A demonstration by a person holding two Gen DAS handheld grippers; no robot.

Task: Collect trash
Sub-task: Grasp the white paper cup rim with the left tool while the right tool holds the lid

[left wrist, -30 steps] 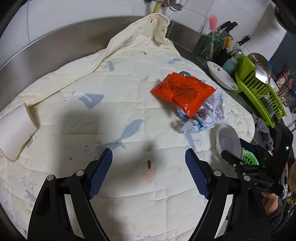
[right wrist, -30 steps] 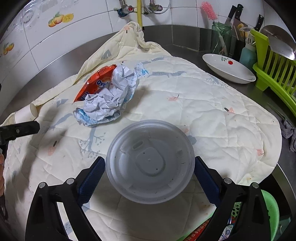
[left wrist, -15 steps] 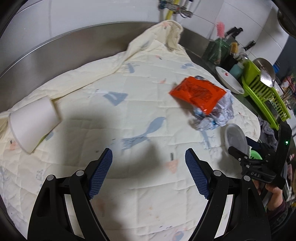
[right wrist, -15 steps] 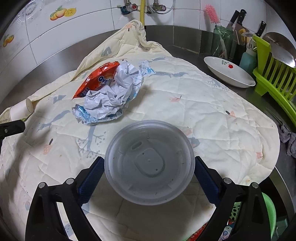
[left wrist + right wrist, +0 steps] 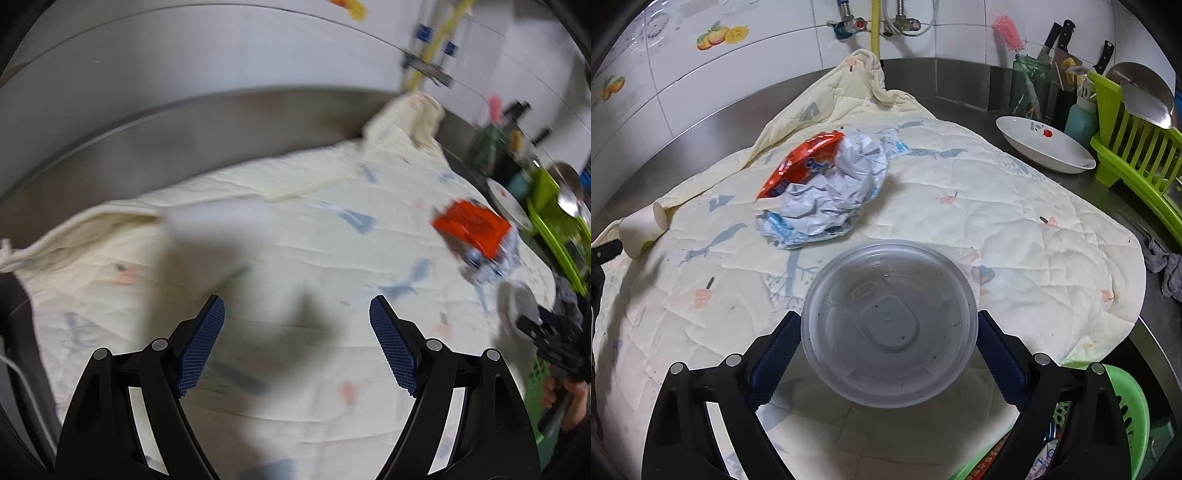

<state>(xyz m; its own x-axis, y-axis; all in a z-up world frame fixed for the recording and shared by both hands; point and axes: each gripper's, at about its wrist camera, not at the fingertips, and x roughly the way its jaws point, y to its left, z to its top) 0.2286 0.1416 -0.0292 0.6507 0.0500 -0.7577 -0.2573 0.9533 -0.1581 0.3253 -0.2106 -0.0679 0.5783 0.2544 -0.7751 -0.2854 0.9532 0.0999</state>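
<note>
My right gripper [image 5: 888, 354] grips the clear plastic lid [image 5: 889, 325] over the quilted cloth [image 5: 1015, 221]; my left gripper's [image 5: 297, 345] jaws stand open and empty. Paper cup [image 5: 642, 229], orange wrapper [image 5: 805, 162] and crumpled paper [image 5: 831, 192] remain uncollected on the cloth.

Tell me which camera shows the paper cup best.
The right wrist view: the paper cup lies sharp on its side at the quilt's left edge. The left wrist view shows it larger, but only as a white motion-blurred shape.

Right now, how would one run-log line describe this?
right gripper: shut on plastic lid | left gripper: open, empty, near paper cup | orange wrapper, crumpled paper: on quilt
</note>
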